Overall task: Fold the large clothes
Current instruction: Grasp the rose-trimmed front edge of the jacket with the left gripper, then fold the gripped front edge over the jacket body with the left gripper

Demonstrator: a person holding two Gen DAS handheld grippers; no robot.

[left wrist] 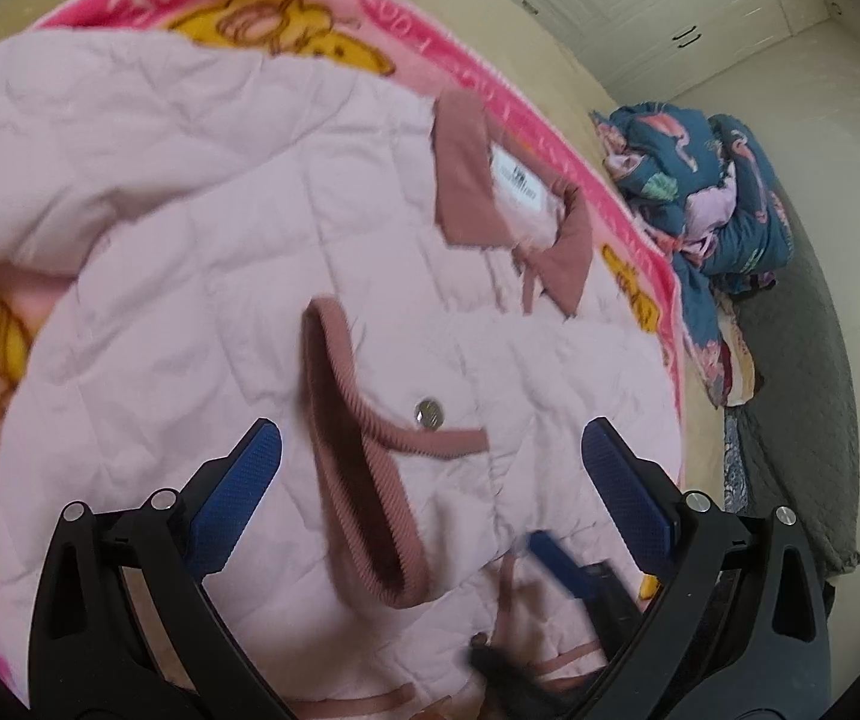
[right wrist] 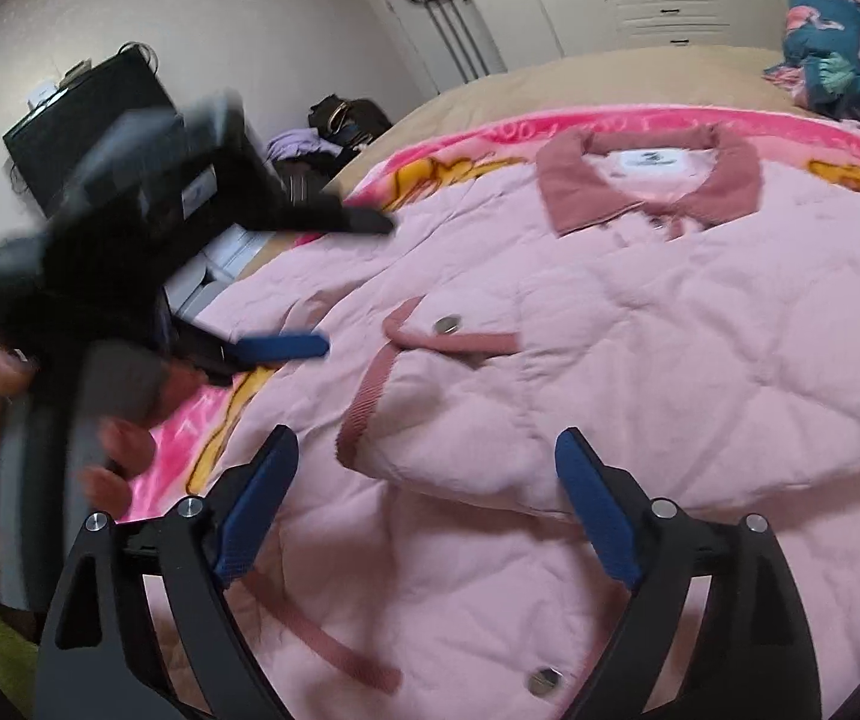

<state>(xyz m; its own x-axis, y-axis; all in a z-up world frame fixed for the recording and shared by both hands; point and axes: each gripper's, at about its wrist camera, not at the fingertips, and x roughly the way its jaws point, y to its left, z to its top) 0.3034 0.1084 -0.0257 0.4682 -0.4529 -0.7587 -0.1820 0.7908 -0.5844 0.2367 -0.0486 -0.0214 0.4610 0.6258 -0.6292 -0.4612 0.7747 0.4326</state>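
both claws point(left wrist: 430, 468) point(right wrist: 426, 480) gape, poised above the pink jacket point(right wrist: 610, 360).

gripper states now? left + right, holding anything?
Left gripper: open, holding nothing, above the pink jacket.
Right gripper: open, holding nothing, over the same jacket.

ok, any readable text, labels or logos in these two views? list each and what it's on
None can be read in full.
Neck label inside the jacket collar: dark print, too blurred; in the right view too small.
Blanket border: pink lettering, upside down and distorted, not legible.
Sticker on the left gripper body: blurred by motion.
Snap button: embossing too small.
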